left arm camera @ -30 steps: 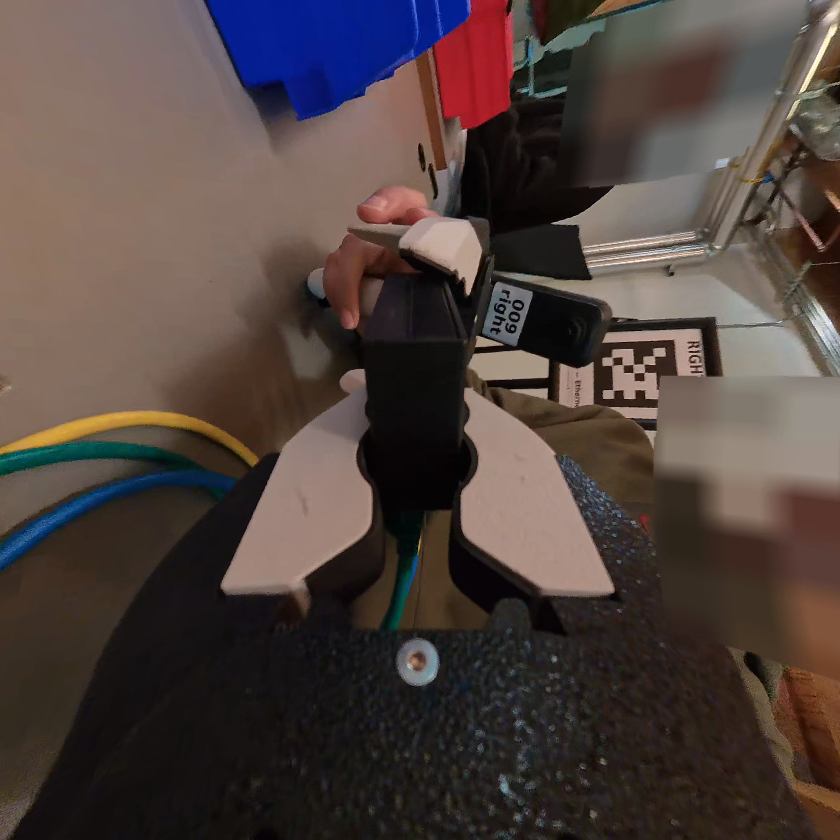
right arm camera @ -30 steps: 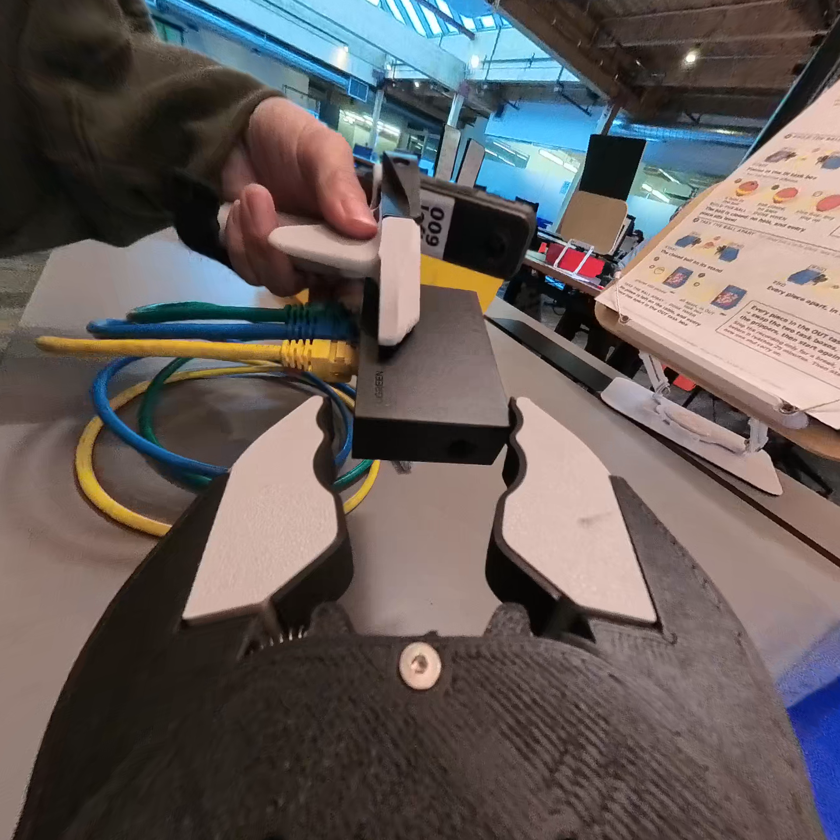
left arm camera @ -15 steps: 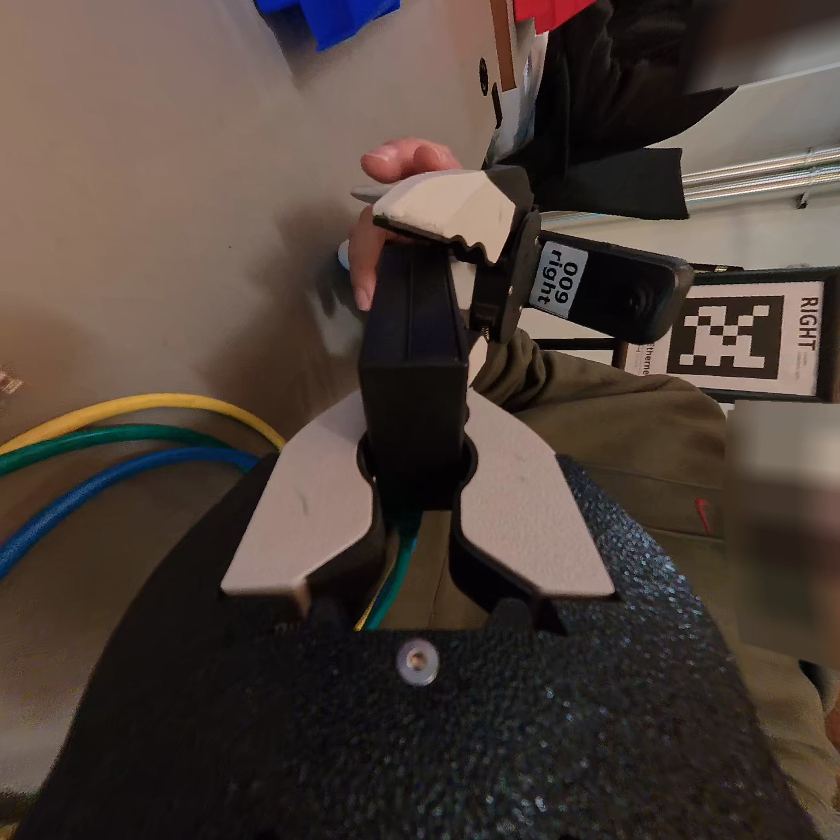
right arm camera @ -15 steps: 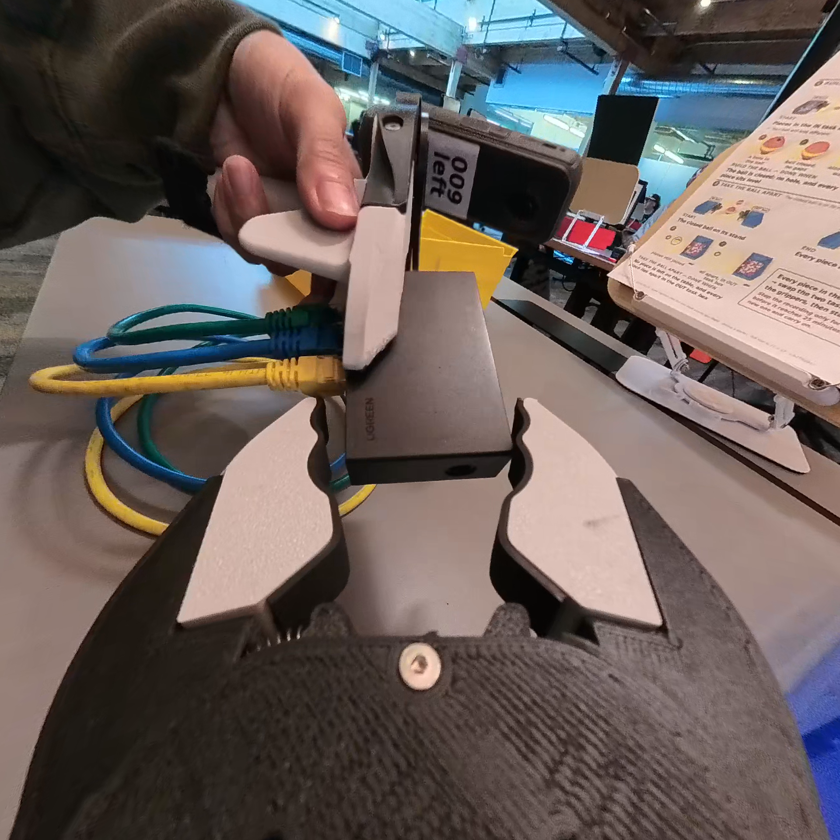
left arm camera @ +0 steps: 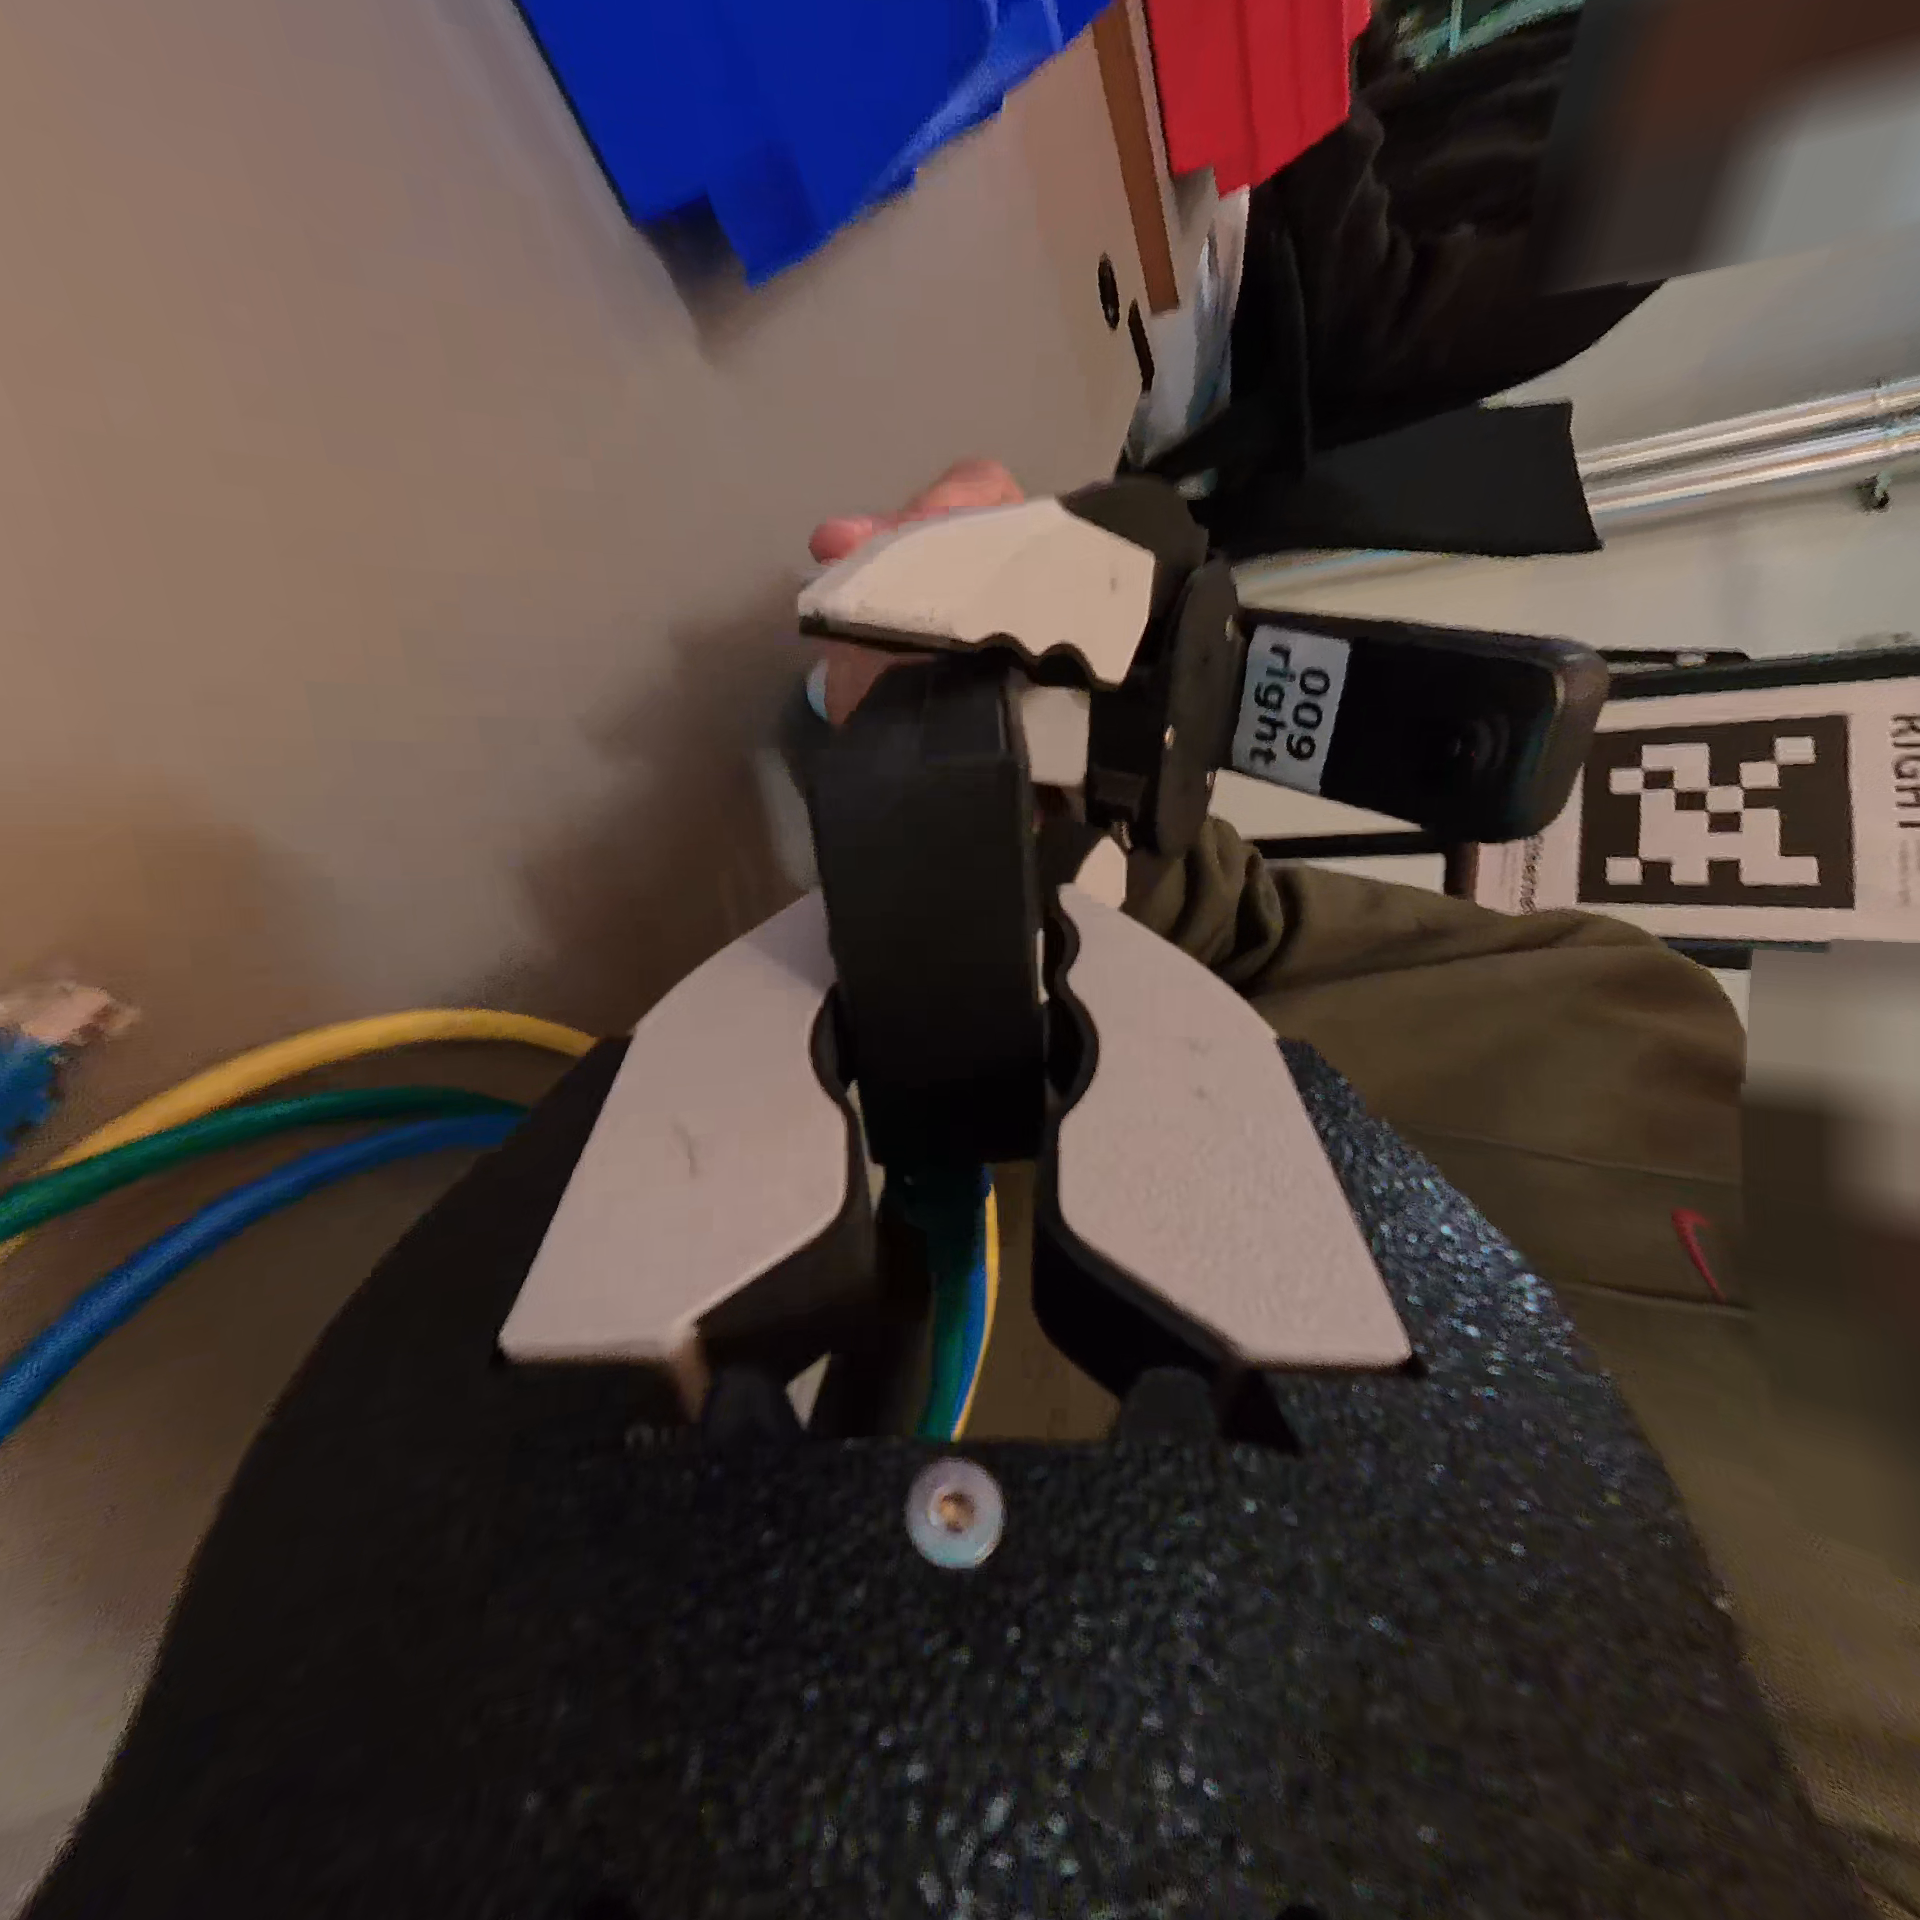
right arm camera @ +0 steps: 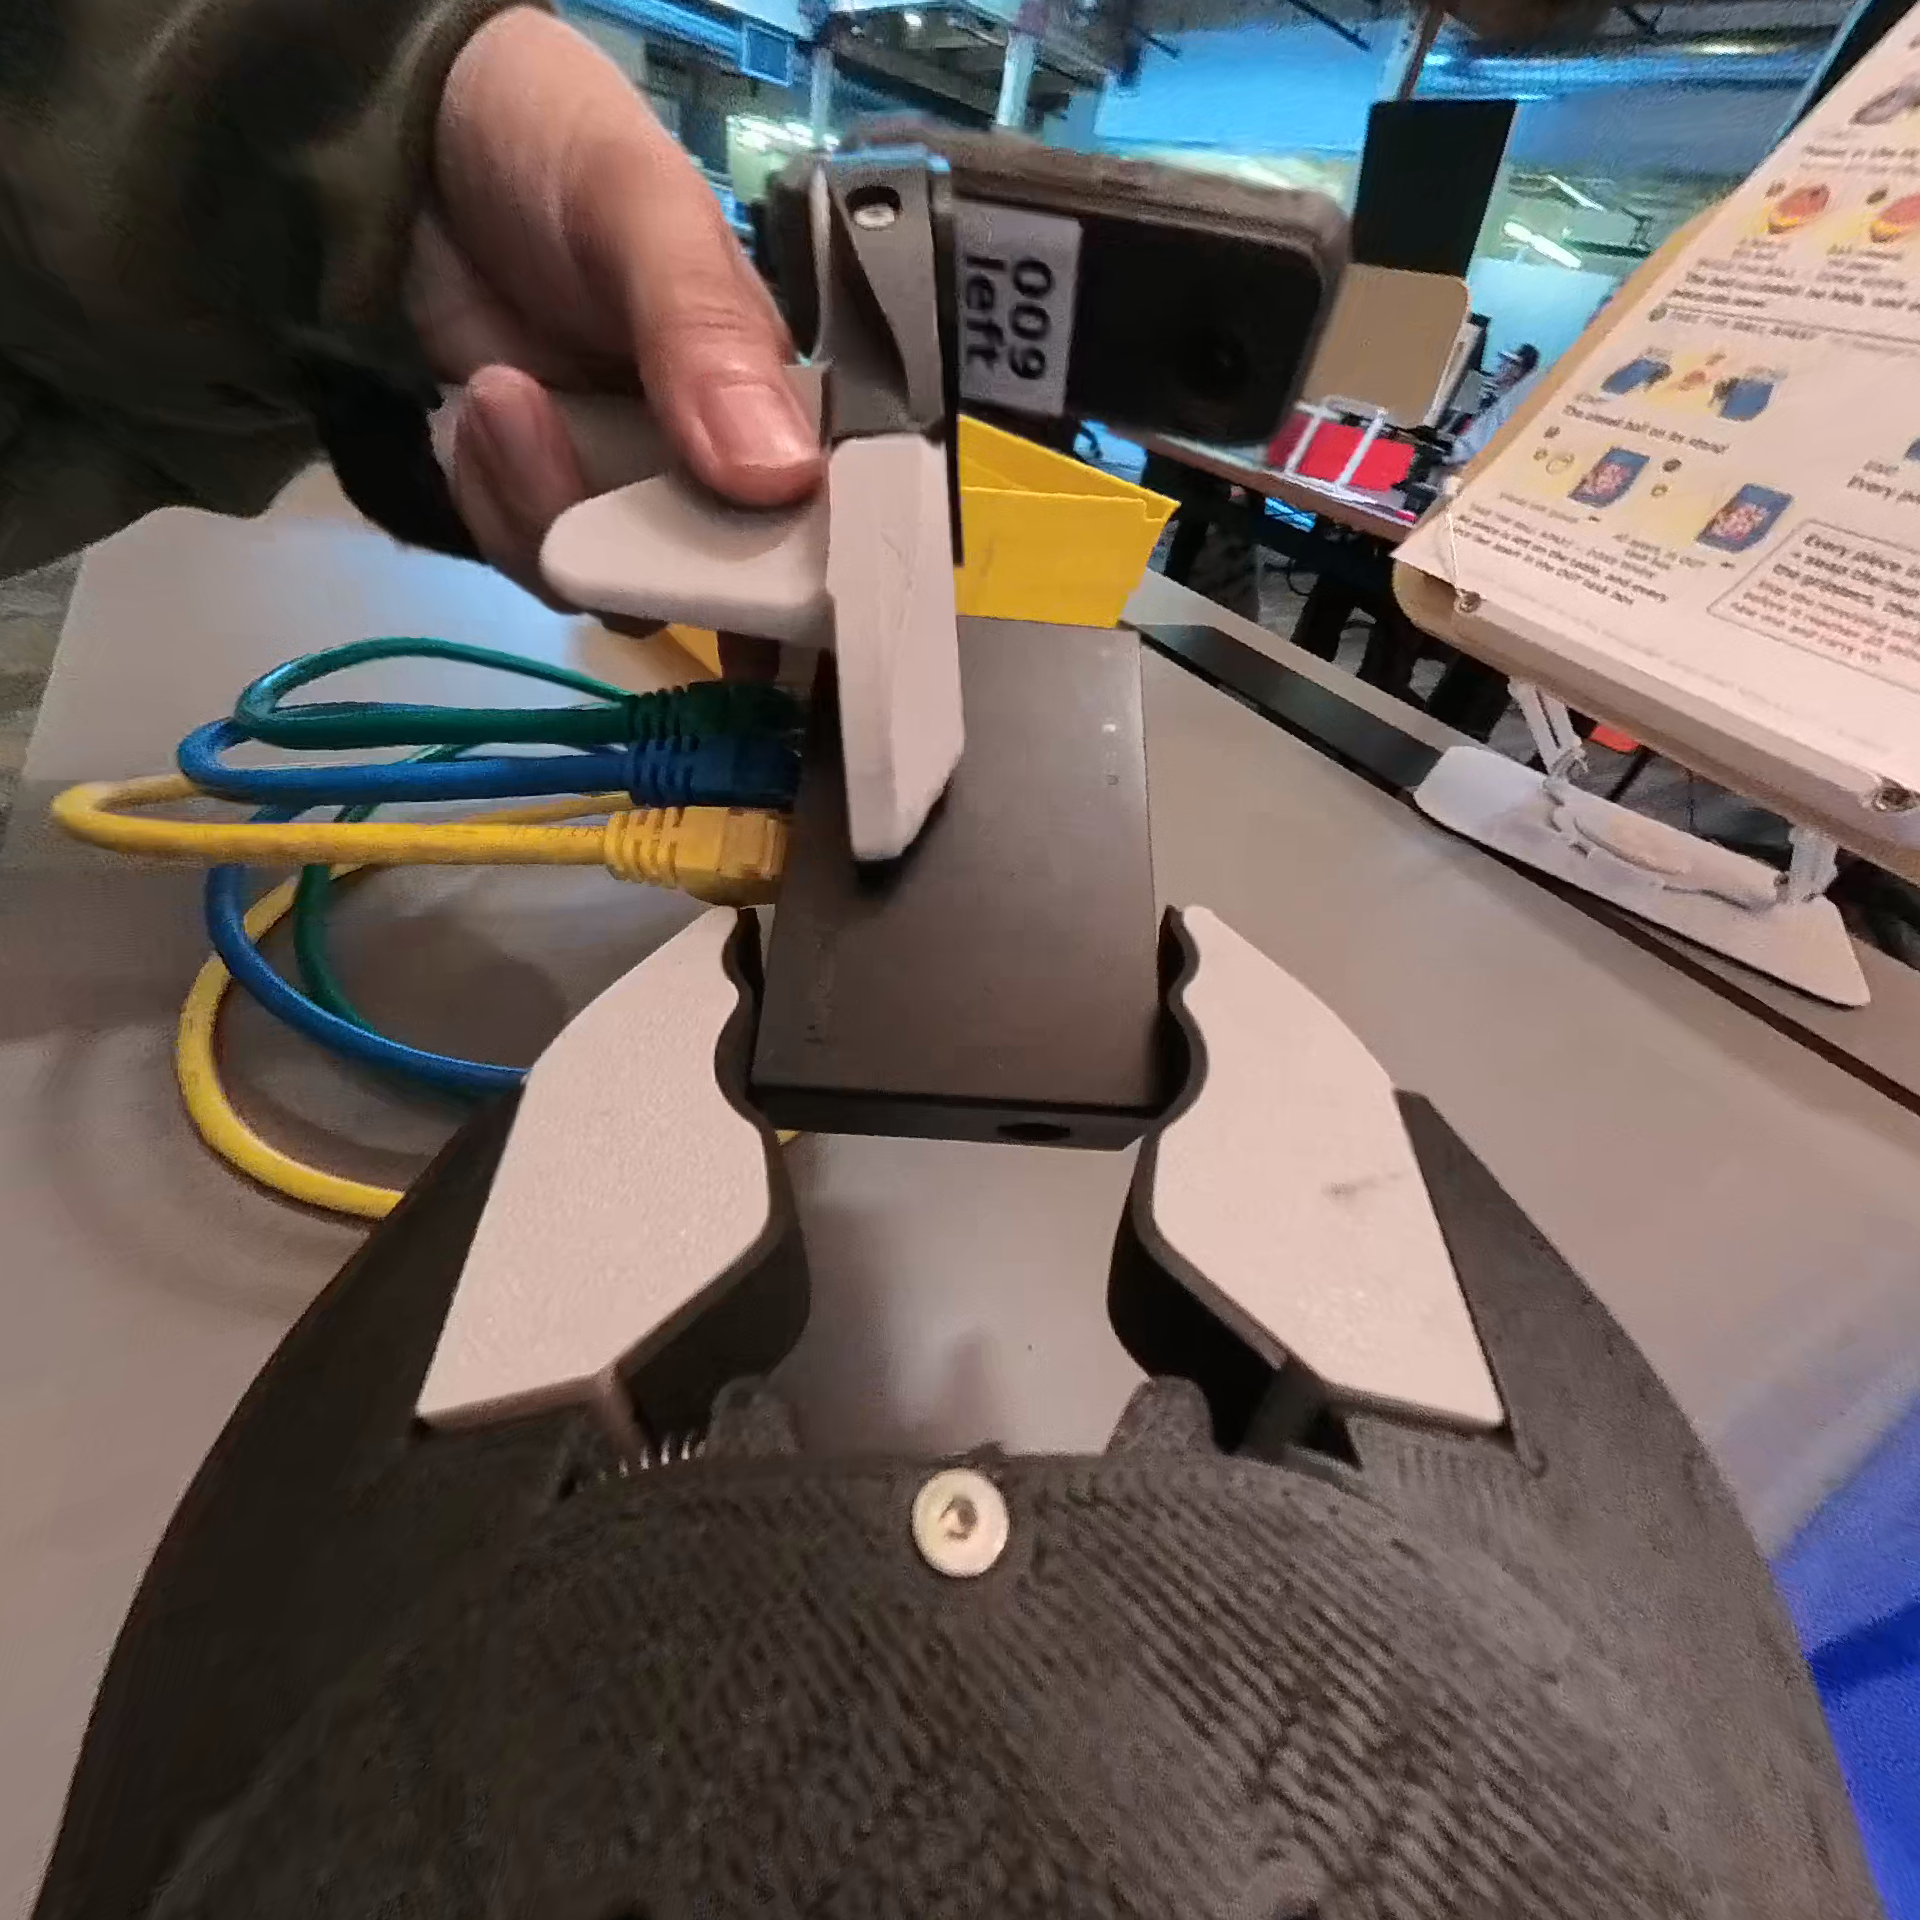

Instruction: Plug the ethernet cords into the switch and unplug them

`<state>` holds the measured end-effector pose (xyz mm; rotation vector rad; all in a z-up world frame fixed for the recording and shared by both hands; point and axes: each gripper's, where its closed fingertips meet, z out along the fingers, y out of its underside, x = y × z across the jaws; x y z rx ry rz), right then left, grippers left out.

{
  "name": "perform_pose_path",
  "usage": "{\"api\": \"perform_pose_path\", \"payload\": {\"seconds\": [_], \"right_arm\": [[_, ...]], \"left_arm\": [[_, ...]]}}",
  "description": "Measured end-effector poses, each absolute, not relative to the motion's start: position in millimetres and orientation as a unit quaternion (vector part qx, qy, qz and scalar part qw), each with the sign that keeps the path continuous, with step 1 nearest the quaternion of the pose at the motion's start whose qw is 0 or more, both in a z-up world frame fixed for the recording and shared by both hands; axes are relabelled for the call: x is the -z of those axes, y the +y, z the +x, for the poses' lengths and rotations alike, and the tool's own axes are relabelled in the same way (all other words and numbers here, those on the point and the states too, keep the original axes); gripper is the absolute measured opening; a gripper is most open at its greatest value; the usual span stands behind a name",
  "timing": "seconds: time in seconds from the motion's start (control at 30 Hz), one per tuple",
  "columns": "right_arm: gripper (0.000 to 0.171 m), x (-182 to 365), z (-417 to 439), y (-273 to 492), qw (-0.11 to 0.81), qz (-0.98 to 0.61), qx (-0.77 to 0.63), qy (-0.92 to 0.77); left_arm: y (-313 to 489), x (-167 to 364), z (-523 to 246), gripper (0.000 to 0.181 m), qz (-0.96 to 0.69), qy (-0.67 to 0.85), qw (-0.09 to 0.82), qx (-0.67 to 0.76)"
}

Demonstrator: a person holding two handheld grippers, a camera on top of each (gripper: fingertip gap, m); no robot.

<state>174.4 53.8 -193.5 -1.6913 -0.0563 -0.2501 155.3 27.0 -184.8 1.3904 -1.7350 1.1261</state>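
Left wrist view: left claw [left arm camera: 940, 1023] clamps the flat black plastic switch [left arm camera: 925, 883] edge-on between both pads, as 1 s ago; right claw [left arm camera: 997, 665] now sits over the switch's far end, closer than before. Green, blue and yellow ethernet cords [left arm camera: 260, 1132] trail left of the claw. Right wrist view: right claw [right arm camera: 956, 997] has closed from an open straddle onto the switch [right arm camera: 966, 904] sides; both pads touch. Cords' plugs [right arm camera: 707, 779], left of this claw, remain seated in the ports. Switch looks lifted off the grey desk [right arm camera: 1455, 1039]. Likely a handover, freeing the left claw for unplugging.
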Motion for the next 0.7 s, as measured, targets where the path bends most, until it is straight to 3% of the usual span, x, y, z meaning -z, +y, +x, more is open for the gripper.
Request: {"api": "perform_pose_path", "payload": {"seconds": [0.07, 0.2, 0.5, 0.6, 0.7], "right_arm": [[0.073, 193, 180, 52, 0.657, -0.745, 0.117, -0.006], [0.073, 189, 191, 48, 0.666, -0.738, 0.100, 0.038], [0.073, 191, 212, 39, 0.666, -0.732, 0.066, 0.124], [0.073, 190, 212, 38, 0.668, -0.730, 0.067, 0.127], [0.073, 192, 212, 39, 0.662, -0.735, 0.070, 0.131]], "left_arm": [[31, 179, 167, 0.044, 0.530, -0.658, 0.280, -0.456], [52, 163, 186, 0.046, 0.544, -0.659, 0.167, -0.492], [82, 139, 173, 0.035, 0.463, -0.751, -0.246, -0.401], [82, 146, 166, 0.021, 0.437, -0.769, -0.311, -0.347], [75, 158, 163, 0.016, 0.423, -0.786, -0.312, -0.325]]}}
